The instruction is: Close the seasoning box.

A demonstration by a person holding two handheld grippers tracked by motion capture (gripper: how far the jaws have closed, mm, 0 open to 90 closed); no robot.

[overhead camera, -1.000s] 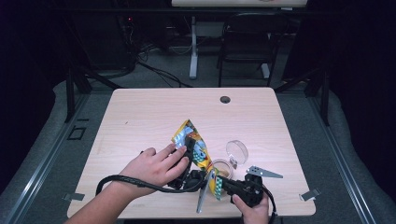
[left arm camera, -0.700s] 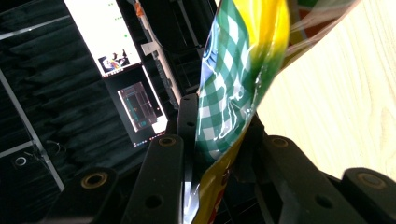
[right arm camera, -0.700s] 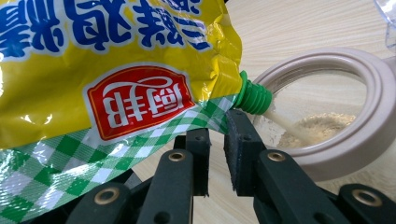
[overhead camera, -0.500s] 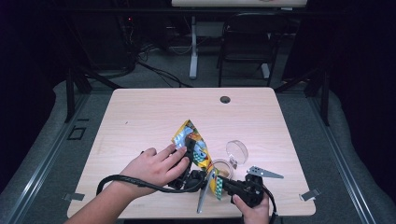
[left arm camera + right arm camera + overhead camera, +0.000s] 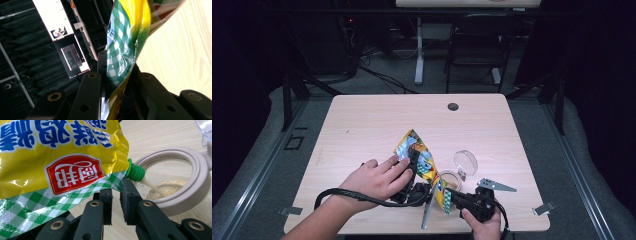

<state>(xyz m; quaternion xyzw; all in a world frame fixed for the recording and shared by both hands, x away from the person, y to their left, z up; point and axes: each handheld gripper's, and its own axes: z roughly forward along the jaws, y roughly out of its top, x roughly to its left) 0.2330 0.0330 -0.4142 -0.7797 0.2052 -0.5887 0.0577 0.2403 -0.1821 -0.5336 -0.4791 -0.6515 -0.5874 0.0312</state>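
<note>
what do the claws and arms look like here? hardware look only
Both claws are black: the left claw and the right claw each have flat linkage bars with round brass-coloured pivot rivets, and the right one has dark textured pads. A black cable loops from the left one. A grey three-cornered plate sits by the right. Forearms are bare, no sleeves.

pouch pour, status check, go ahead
Left gripper shut on pouch. Right gripper near-closed under spout, empty. Granules streaming into jar. Nothing blocking.
</note>
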